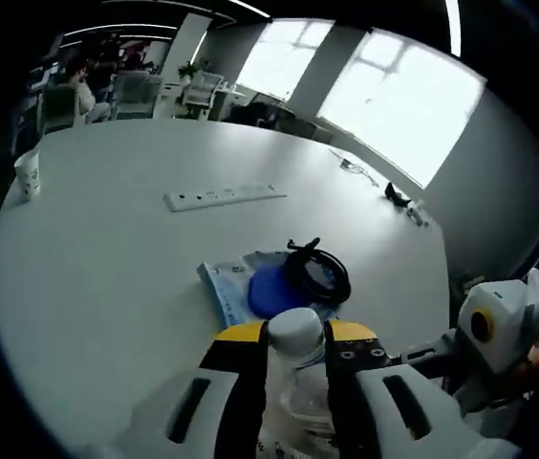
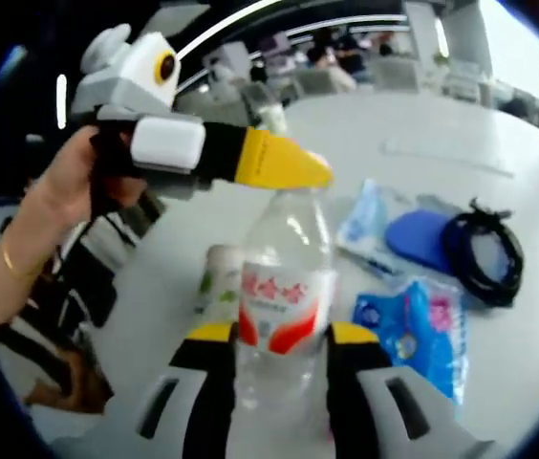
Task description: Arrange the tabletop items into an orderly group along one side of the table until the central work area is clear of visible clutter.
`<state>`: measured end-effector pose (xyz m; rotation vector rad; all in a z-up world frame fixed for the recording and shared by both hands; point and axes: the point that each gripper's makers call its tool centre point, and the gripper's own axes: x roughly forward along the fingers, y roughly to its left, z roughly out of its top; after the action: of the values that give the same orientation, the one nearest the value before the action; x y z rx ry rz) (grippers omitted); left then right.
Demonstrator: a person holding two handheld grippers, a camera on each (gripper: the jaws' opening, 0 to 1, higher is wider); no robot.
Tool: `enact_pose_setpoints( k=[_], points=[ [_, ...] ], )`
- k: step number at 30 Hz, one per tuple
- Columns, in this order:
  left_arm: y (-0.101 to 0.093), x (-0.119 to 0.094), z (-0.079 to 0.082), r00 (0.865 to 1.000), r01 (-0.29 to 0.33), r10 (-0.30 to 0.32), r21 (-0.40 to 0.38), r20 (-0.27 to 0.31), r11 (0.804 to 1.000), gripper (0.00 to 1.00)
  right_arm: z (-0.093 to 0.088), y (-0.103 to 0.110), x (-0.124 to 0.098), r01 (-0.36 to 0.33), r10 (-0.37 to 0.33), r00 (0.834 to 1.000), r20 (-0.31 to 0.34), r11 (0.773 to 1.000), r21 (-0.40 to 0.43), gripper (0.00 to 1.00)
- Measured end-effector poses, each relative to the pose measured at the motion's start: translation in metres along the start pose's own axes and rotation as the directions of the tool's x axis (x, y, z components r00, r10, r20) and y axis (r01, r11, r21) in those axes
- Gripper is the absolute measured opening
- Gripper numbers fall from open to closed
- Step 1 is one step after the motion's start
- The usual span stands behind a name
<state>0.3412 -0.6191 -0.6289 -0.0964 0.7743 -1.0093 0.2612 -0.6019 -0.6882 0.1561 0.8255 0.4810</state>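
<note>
The left gripper (image 1: 295,359) clamps the white cap of a clear plastic water bottle with a red label (image 2: 284,296), standing at the near edge of the white round table (image 1: 107,249). The right gripper (image 2: 284,356) closes on its body. Beyond lie a blue disc (image 1: 271,290) and a black coiled cable (image 1: 319,271).

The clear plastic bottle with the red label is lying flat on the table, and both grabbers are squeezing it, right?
Not quite. The clear plastic bottle with the red label stands upright, not flat. The right gripper view shows it upright between the right gripper, while the left gripper clamps its white cap. So both are squeezing it.
</note>
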Motion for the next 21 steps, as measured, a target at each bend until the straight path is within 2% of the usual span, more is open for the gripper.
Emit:
enact_pose_setpoints(
  k=[5, 8, 9, 15, 21],
  points=[
    [-0.015, -0.010, 0.007, 0.999, -0.016, 0.011, 0.093, 0.051, 0.996, 0.21, 0.001, 0.002, -0.005, 0.011, -0.010, 1.000, 0.030, 0.999, -0.048, 0.32],
    [-0.026, -0.016, 0.009, 0.997, -0.015, 0.005, 0.126, 0.075, 0.992, 0.21, -0.001, 0.002, -0.008, 0.019, -0.018, 0.999, 0.046, 1.000, -0.021, 0.32],
    [-0.033, -0.018, 0.012, 0.995, 0.003, -0.015, 0.123, 0.097, 0.992, 0.20, -0.002, 0.002, -0.009, 0.016, -0.015, 0.999, 0.047, 1.000, -0.004, 0.32],
    [-0.049, -0.025, 0.011, 0.996, 0.022, -0.038, 0.184, 0.086, 0.983, 0.20, -0.003, 0.003, -0.012, 0.048, -0.045, 0.995, 0.086, 0.998, -0.034, 0.32],
    [-0.060, -0.035, 0.007, 0.992, 0.033, -0.060, 0.231, 0.109, 0.972, 0.19, -0.005, 0.006, -0.014, 0.062, -0.053, 0.993, 0.104, 0.995, -0.083, 0.32]
  ],
)
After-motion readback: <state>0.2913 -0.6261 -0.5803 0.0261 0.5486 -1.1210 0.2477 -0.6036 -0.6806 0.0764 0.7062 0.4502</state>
